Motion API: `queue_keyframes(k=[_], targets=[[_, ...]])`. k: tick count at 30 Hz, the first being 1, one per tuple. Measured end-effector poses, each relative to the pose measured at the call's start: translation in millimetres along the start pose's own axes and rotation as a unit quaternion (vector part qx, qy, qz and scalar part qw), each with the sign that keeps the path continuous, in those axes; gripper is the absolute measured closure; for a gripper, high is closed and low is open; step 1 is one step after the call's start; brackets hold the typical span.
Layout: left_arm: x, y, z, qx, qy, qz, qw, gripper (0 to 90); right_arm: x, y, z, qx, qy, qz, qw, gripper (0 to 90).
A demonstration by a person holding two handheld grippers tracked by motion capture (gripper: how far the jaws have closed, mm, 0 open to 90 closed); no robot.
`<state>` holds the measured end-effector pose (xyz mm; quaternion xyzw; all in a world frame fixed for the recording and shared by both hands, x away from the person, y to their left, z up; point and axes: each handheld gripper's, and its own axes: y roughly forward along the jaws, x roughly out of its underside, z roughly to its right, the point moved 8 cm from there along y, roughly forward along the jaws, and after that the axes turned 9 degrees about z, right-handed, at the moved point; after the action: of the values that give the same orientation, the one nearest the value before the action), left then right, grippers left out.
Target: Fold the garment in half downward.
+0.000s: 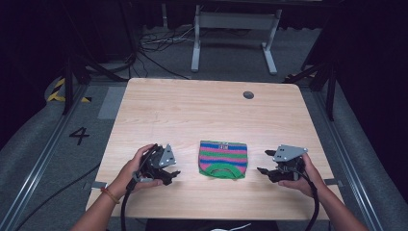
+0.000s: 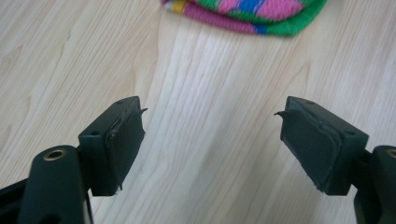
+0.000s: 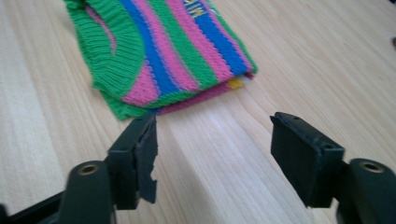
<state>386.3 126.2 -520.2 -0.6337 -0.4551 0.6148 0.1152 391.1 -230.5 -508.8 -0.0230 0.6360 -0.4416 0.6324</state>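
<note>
- Left hand-held gripper [image 1: 174,174]: held in the left hand [image 1: 139,168] low over the tabletop [image 1: 192,110], jaws spread wide apart, nothing between them.
- Right hand-held gripper [image 1: 263,161]: held in the right hand [image 1: 300,175] low over the tabletop, jaws spread wide, gripping nothing.
- Both forearms: enter at the tabletop's near edge.

Light wood table [image 1: 192,110], rounded corners, grey round grommet [image 1: 248,95] near the far right edge. One item lies flat on it: folded knit garment [image 1: 223,159], striped green/pink/blue, near the front edge, roughly centred. Rest of the top is bare.
</note>
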Motion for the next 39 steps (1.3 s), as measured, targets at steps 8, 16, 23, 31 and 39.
queue_keyframes(k=[8,16,23,31,39], targets=[[28.4,-17.4,-7.3,-0.007,-0.022,-0.008,0.9997,21.4,22.8,-16.3,12.0,0.034,0.009,-0.022,0.9991,24.2],[55.1,-29.4,-12.5,-0.020,-0.049,-0.014,0.9985,21.0,53.7,-34.9,19.8,0.047,0.040,-0.027,0.9977,24.2],[78.9,-36.5,-13.4,-0.023,-0.072,-0.019,0.9969,20.6,85.5,-48.7,24.5,0.057,0.078,-0.033,0.9948,24.3],[100.8,-47.4,-14.1,-0.027,-0.124,-0.006,0.9919,18.6,112.3,-63.4,27.7,0.079,0.124,-0.020,0.9889,25.1],[116.7,-53.5,-13.1,-0.025,-0.185,0.037,0.9817,15.6,126.1,-72.8,25.4,0.078,0.184,0.007,0.9798,21.1]])
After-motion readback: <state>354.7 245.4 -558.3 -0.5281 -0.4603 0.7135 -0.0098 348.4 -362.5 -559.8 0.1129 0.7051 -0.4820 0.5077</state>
